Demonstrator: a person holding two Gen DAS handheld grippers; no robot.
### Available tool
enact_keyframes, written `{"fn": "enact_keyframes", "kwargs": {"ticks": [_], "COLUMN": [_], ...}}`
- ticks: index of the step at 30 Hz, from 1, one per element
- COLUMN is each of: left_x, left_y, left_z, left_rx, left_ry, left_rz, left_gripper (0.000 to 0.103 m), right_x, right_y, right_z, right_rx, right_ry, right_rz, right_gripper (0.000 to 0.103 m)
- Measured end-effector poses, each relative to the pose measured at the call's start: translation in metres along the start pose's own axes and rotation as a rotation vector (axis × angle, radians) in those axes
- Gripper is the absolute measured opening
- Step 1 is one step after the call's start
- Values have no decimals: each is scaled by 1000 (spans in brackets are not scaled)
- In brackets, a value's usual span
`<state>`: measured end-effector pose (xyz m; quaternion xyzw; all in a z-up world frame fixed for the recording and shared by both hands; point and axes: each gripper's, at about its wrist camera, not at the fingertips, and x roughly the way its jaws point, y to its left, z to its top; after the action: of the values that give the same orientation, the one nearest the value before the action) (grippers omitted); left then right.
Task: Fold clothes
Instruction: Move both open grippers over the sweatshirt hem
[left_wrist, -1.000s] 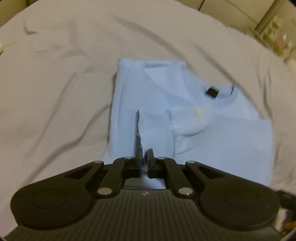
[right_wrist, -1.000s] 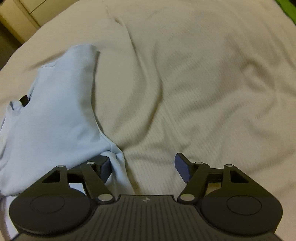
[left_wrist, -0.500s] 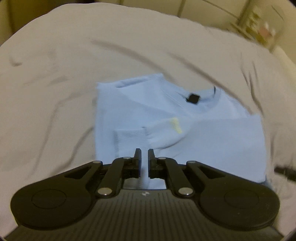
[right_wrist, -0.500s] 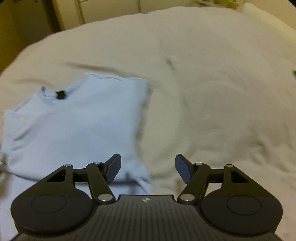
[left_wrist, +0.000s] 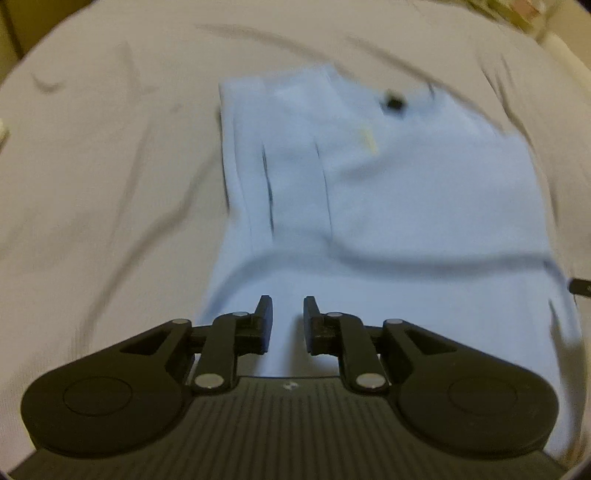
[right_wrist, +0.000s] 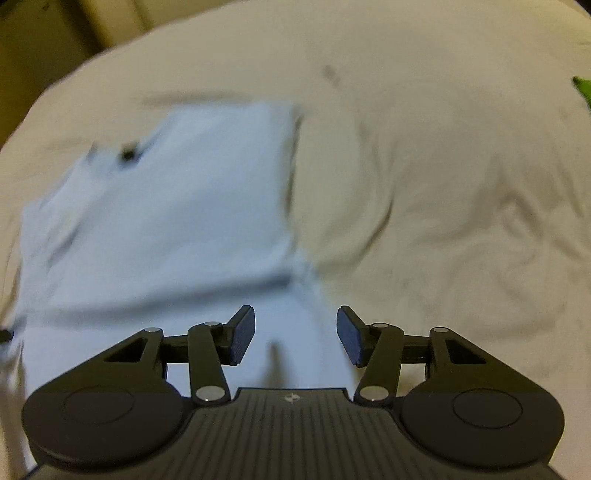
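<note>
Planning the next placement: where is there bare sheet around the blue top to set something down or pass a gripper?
Bare bed sheet lies open to the right of the blue top, rumpled but free. More lies left of the top's folded edge in the left wrist view. It is crowded over the top's near part, where the left gripper and right gripper both hang open.

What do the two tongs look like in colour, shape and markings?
Both the left tongs and right tongs are matte black, with a ribbed body, round end discs, silver pivot pins and a small white logo. The right fingers look dark blue. No cables or sleeves show.
</note>
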<state>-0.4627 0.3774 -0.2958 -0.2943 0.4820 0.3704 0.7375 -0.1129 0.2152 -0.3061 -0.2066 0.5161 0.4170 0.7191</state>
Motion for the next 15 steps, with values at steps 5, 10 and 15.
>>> {"fn": "enact_keyframes", "kwargs": {"ticks": [5, 10, 15], "left_x": [-13, -41, -67], "left_y": [15, 37, 46], "left_z": [-70, -118, -129], "left_rx": [26, 0, -95], "left_ry": [95, 122, 199], "left_rz": [5, 15, 100], "left_gripper": [13, 14, 13], "right_x": [-7, -37, -58], "right_y": [-1, -27, -21], "right_z": [-87, -137, -151], "right_rx": [-48, 128, 91], "right_ry": [153, 213, 302], "right_rz": [-67, -81, -110], "right_gripper": [50, 51, 52]}}
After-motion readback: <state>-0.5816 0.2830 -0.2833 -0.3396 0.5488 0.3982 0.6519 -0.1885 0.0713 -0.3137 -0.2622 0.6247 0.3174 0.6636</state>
